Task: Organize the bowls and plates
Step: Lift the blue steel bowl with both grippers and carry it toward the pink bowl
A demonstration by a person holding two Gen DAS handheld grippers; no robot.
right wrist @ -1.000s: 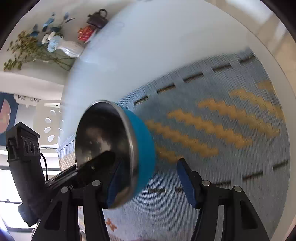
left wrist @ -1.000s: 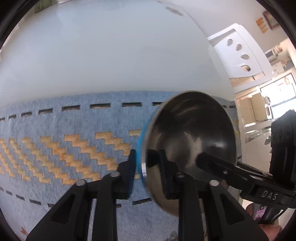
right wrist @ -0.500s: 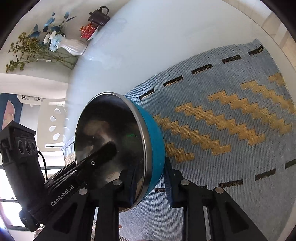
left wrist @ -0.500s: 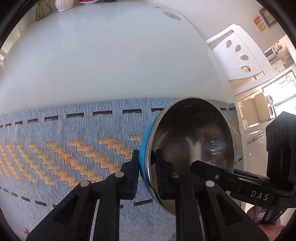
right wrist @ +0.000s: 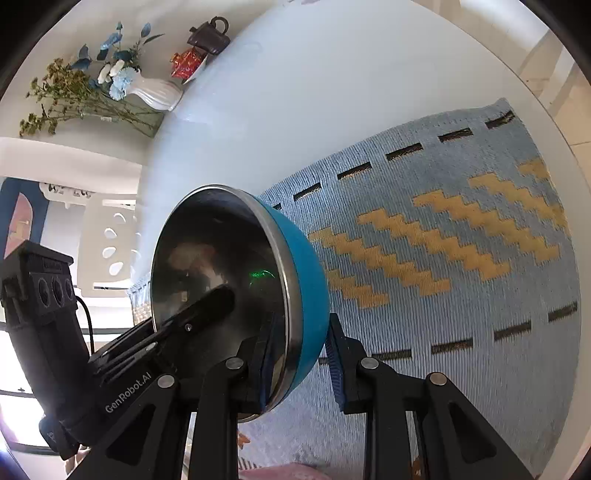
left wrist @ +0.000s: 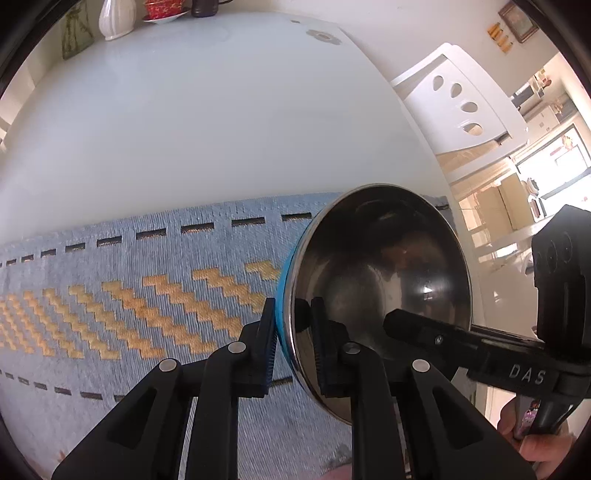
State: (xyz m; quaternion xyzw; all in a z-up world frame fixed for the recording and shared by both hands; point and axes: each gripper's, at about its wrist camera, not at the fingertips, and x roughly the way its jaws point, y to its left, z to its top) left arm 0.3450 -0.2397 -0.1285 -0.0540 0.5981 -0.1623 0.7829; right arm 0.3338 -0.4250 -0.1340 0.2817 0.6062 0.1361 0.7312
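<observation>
A bowl point(left wrist: 380, 280) with a steel inside and a blue outside is held on edge above the blue and yellow placemat point(left wrist: 147, 280). My left gripper point(left wrist: 293, 343) is shut on its rim, one finger outside, one inside. My right gripper point(right wrist: 299, 354) is shut on the opposite rim of the same bowl point(right wrist: 229, 273). In the left wrist view the right gripper's finger point(left wrist: 443, 338) reaches into the bowl from the right. In the right wrist view the left gripper's finger point(right wrist: 195, 314) reaches in from the left.
The placemat point(right wrist: 461, 258) lies on a white table point(left wrist: 184, 122). At the table's far end stand a white vase with flowers point(right wrist: 155, 94), a red cup on a saucer point(right wrist: 186, 62) and a dark teapot point(right wrist: 208, 35). A white chair point(left wrist: 461, 103) stands beside the table.
My right gripper has closed from open onto the bowl's rim. The left gripper has tightened on the other rim. The bowl has risen a little, so more of the table shows.
</observation>
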